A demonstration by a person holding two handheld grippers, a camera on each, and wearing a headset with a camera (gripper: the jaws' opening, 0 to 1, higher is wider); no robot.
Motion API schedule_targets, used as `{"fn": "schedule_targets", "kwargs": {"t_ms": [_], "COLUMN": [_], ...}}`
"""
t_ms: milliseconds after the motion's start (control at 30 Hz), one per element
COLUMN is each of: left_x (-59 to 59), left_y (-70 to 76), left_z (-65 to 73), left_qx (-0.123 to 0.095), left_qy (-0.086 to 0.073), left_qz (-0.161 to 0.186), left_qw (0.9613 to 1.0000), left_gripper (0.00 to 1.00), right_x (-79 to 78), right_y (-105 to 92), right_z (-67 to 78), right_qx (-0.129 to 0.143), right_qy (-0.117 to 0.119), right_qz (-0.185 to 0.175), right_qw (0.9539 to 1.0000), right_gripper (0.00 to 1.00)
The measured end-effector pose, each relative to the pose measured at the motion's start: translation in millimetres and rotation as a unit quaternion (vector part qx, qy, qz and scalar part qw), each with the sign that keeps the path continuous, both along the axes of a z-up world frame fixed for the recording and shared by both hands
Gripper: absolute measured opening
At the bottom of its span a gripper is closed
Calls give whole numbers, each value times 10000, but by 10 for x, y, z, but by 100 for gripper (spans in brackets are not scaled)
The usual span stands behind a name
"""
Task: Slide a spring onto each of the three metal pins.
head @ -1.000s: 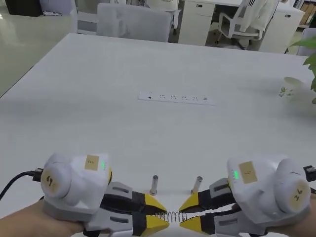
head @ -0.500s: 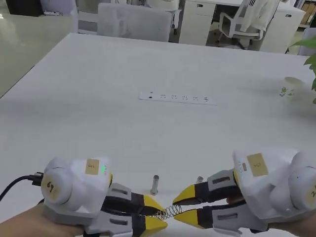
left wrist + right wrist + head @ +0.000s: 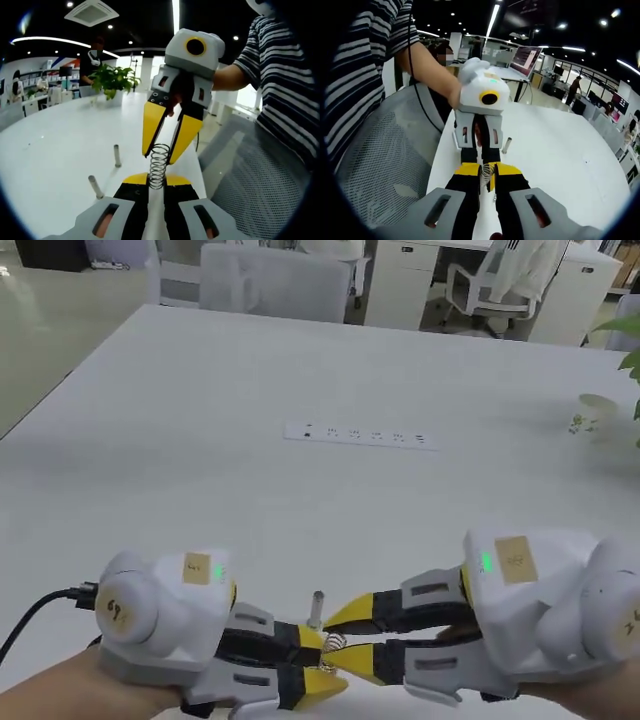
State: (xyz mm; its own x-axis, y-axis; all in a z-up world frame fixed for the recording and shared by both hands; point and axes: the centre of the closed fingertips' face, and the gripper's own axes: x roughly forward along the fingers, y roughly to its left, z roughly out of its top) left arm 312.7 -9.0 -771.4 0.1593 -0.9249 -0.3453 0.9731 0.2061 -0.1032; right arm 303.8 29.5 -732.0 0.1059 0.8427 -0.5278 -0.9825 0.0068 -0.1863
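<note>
Near the bench (image 3: 300,510) edge, my left hand-held gripper (image 3: 318,662) clamps the spring (image 3: 333,643). My right hand-held gripper (image 3: 340,640) has moved in around its free end, though I cannot tell if it pinches. The pin (image 3: 317,606) behind still waits bare.

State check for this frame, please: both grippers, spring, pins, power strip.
left gripper: shut on one end of the spring.
right gripper: open, fingers either side of the other end.
spring: held off the table, on no pin.
metal pins: two, upright, bare.
power strip: nothing plugged in.
</note>
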Motion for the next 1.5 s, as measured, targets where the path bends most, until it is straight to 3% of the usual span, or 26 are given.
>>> {"fn": "schedule_targets", "kwargs": {"t_ms": [267,600,900,1133,1467,1500], "left_x": [-40,-15,-12,7,66,67], "left_y": [17,71,75,76,244,247], "left_z": [-2,34,66,67,40,38], "left_qx": [74,-5,-175,-177,-128,-121], "left_qy": [24,29,188,202,251,250], "left_qz": [49,189,289,328,538,549], "left_qw": [10000,9998,9993,9991,9982,9981], "left_gripper": [3,3,5,10,13,17], "right_x": [-33,-9,-17,2,77,78], "right_y": [41,53,50,36,21,21], "right_z": [-1,33,26,12,27,26], "right_qx": [68,112,73,23,-14,-17], "right_qy": [-41,-91,-102,-144,-233,-238], "right_qz": [7,2,29,12,-83,-81], "right_qw": [10000,9999,9999,9999,9997,9997], "right_gripper": [7,7,7,7,7,7]}}
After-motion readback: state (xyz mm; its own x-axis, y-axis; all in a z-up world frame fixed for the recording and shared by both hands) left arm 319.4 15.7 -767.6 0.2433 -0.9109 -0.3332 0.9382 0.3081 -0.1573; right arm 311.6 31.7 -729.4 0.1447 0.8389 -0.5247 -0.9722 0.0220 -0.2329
